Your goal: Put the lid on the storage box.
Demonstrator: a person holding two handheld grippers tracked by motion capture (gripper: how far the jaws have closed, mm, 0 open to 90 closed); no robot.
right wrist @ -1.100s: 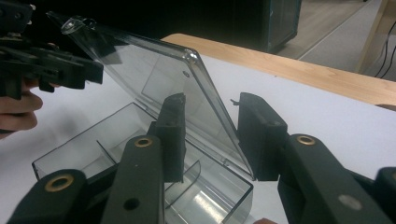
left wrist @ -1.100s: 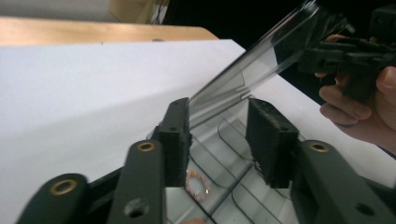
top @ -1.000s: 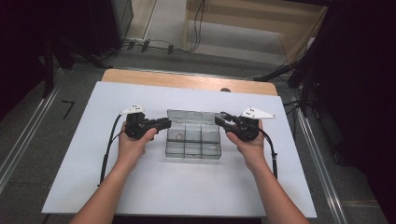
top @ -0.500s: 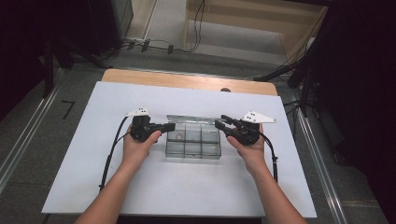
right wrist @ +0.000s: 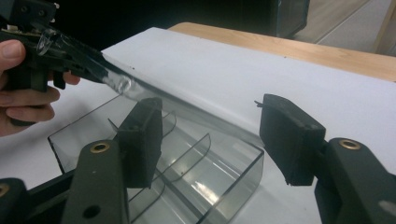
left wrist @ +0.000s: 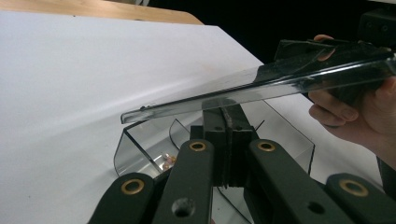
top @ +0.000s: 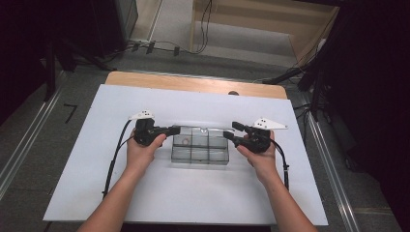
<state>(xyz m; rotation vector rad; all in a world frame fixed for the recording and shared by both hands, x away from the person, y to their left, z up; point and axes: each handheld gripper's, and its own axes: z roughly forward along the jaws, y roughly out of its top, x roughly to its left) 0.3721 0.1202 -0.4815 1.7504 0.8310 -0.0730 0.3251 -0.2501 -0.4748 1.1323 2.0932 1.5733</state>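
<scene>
Step in hand looks like opening or closing the clear box: its lid is half raised.

Left gripper (top: 175, 130) has its jaws together, clamped on the left end of the clear lid (left wrist: 261, 86). In the left gripper view the lid runs as a tilted strip above the jaws, lifted off the box. The left hand (top: 140, 152) grips the tool just left of the box.

Clear plastic box (top: 200, 147) sits mid-table on the white sheet (top: 96, 193), between both hands. It is split into small compartments by thin walls. A few tiny pinkish-gold bits (left wrist: 167, 161) lie in one compartment near the left end; too small to say what they are. The other compartments look empty in the right gripper view, though glare hides some of them.

Right gripper (top: 231, 131) has its jaws apart, and they have just been opening. In the right gripper view its pads (right wrist: 140, 140) stand either side of the box's right end, pressing on nothing. Whether the lid's right edge lies between them I cannot tell.

Next move, as I judge it: the left gripper alone carries the lid, so it must swing it evenly on the far edge without twisting it, while the right gripper steadies the box.
</scene>
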